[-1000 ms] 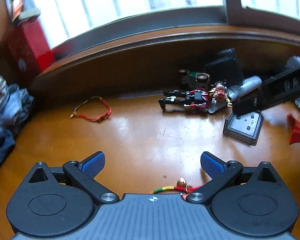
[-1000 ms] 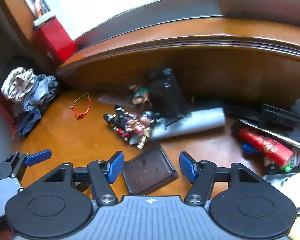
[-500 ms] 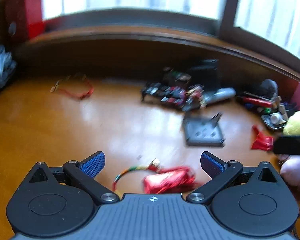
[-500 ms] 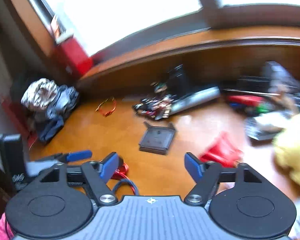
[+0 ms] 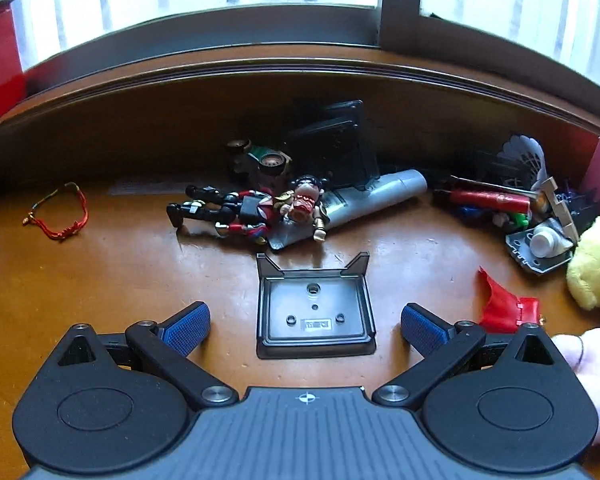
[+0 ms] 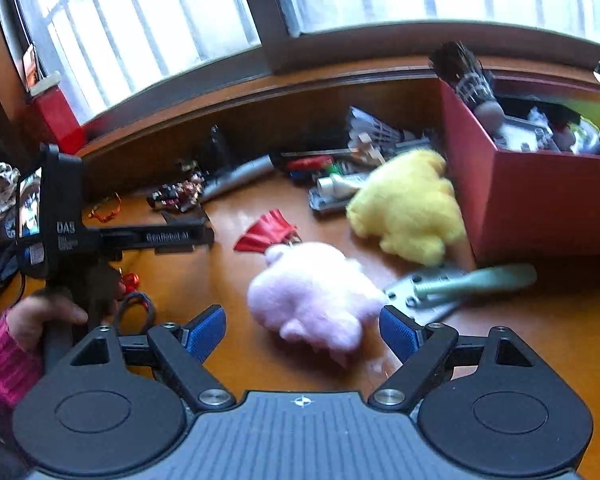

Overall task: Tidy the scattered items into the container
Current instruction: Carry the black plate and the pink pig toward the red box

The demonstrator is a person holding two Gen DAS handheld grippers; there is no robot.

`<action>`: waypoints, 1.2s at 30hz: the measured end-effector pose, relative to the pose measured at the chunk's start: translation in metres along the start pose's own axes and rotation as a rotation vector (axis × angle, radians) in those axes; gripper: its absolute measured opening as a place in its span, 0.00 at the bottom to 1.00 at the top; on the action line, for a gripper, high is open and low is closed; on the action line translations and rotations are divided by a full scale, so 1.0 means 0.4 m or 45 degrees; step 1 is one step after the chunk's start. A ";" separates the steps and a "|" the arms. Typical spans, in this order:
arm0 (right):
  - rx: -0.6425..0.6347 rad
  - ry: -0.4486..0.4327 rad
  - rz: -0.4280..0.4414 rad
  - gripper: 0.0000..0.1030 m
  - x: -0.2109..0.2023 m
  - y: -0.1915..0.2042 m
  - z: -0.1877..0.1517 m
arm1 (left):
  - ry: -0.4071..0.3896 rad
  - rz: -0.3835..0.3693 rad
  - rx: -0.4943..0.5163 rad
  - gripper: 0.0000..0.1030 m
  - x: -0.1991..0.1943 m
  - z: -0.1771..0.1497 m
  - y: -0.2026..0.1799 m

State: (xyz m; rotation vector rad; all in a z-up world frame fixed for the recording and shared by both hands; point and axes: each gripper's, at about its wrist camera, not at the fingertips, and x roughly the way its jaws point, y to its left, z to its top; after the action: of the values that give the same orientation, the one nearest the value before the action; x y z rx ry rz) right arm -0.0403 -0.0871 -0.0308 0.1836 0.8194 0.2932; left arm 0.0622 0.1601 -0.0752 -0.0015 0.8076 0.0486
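Note:
My left gripper [image 5: 305, 322] is open and empty, its blue pads either side of a dark plastic tray-like base [image 5: 315, 314] flat on the wooden table. Beyond it lie toy figures [image 5: 256, 210] and a grey tube [image 5: 380, 196]. My right gripper [image 6: 302, 330] is open and empty, with a pink plush toy [image 6: 316, 296] just ahead between its pads. A yellow plush [image 6: 408, 208] lies beyond, against the red box [image 6: 540, 204], which holds several items. A red cloth piece [image 6: 266, 230] lies left of the plushes.
A red string bracelet [image 5: 60, 218] lies far left. A clutter pile with a red tube [image 5: 488, 200] and shuttlecock [image 5: 526, 156] sits at the right. A metal tool with green handle [image 6: 460, 284] lies by the box. The left gripper's body [image 6: 68, 232] shows in the right view.
Both grippers swung right. The left one moved from the red ornament to the dark tray. The right one now faces the plush toys and the red box.

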 end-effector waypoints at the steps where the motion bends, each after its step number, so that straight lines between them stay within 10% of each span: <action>1: -0.004 0.014 -0.001 0.84 0.004 0.000 -0.005 | -0.004 0.000 0.001 1.00 0.001 0.000 0.000; 14: -0.038 0.132 -0.001 0.89 0.058 0.025 -0.031 | 0.013 -0.012 -0.002 1.00 -0.002 0.010 0.004; 20: -0.048 0.147 0.022 1.00 0.067 0.027 -0.031 | -0.040 -0.056 0.035 0.59 -0.028 0.004 -0.001; 36: -0.223 -0.005 -0.076 0.87 0.025 0.072 -0.008 | -0.075 -0.124 -0.045 0.58 -0.064 0.010 0.037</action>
State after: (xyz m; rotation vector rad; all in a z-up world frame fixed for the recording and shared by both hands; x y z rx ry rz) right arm -0.0417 -0.0565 -0.0320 -0.0045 0.7894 0.3066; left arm 0.0469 0.1740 -0.0537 -0.0725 0.7469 -0.0292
